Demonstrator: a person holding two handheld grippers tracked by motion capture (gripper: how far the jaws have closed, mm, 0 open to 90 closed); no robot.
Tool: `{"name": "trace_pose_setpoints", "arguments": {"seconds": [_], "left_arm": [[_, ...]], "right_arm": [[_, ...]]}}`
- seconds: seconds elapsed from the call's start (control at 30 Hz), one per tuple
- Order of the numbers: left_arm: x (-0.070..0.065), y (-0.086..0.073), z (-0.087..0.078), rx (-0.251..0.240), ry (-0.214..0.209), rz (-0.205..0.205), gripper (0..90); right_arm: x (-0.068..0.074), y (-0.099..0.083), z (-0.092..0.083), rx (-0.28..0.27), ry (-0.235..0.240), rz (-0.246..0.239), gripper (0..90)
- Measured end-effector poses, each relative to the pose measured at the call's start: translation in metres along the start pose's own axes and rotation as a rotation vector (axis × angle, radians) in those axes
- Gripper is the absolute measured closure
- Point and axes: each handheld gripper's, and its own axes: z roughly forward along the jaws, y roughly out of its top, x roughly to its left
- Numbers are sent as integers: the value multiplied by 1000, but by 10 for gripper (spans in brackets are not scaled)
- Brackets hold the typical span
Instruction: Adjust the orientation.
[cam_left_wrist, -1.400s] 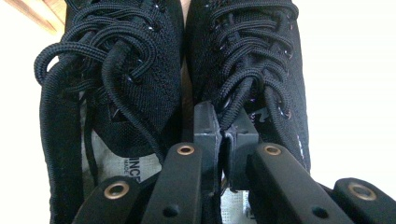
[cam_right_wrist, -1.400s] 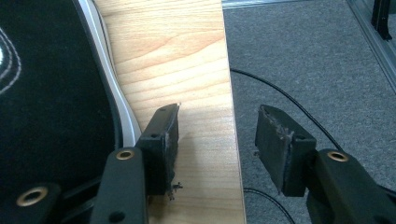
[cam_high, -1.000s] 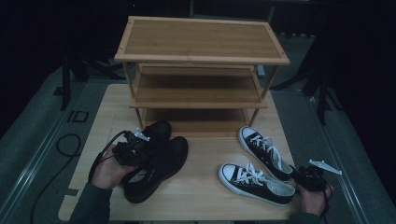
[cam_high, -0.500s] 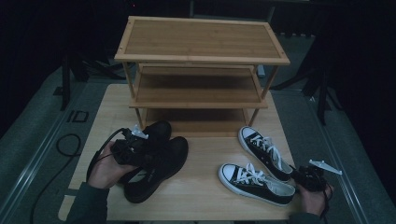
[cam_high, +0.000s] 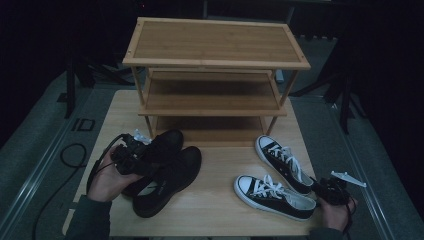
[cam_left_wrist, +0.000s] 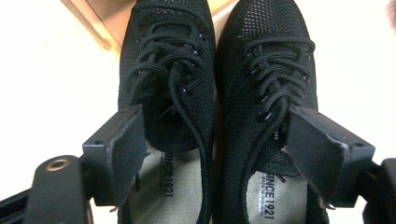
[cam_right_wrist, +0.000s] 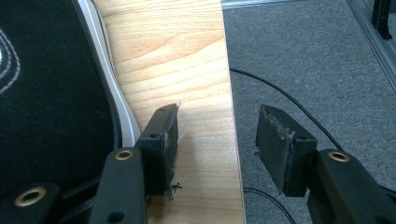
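Observation:
Two black mesh shoes (cam_high: 170, 167) lie side by side on the wooden table (cam_high: 220, 210), toes toward the shoe rack (cam_high: 215, 50). My left gripper (cam_high: 131, 156) hovers over their heels. In the left gripper view its jaws have just been opening and the left gripper (cam_left_wrist: 219, 154) stands open, one jaw over each shoe's opening, with the laces and inner walls of the left shoe (cam_left_wrist: 163, 70) and right shoe (cam_left_wrist: 275, 60) between the jaws, unpressed. Two black-and-white sneakers (cam_high: 274, 196) lie at the right. My right gripper (cam_high: 332, 190) sits open behind the nearer sneaker (cam_right_wrist: 51, 93); between its jaws (cam_right_wrist: 217, 140) is just the table's edge.
The three-tier wooden rack stands at the back of the table with bare shelves. Grey carpet (cam_right_wrist: 317, 56) surrounds the table, with a black cable (cam_right_wrist: 289, 100) on it by the right edge and a looped cable (cam_high: 70, 150) at the left.
The left gripper's jaws have parted over the black shoes, and the hand shifted only slightly. The shoes, the sneakers and the right hand have kept still.

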Motion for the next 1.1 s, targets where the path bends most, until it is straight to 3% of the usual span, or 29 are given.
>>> {"name": "trace_pose_setpoints", "arguments": {"seconds": [0.2, 0.4, 0.5, 0.7, 0.8, 1.1], "left_arm": [[5, -4, 3, 13, -20, -9, 185], [7, -8, 5, 27, -56, 13, 211], [9, -10, 8, 35, -80, 15, 260], [8, -12, 17, 66, -93, 25, 271], [8, -13, 21, 84, -111, 41, 339], [7, -10, 33, 137, -93, 53, 431]], "right_arm": [[0, 0, 0, 0, -1, 1, 482], [0, 0, 0, 0, -1, 1, 482], [0, 0, 0, 1, 0, 2, 482], [0, 0, 0, 1, 0, 1, 482], [0, 0, 0, 1, 0, 1, 482], [0, 0, 0, 1, 0, 2, 483]]}}
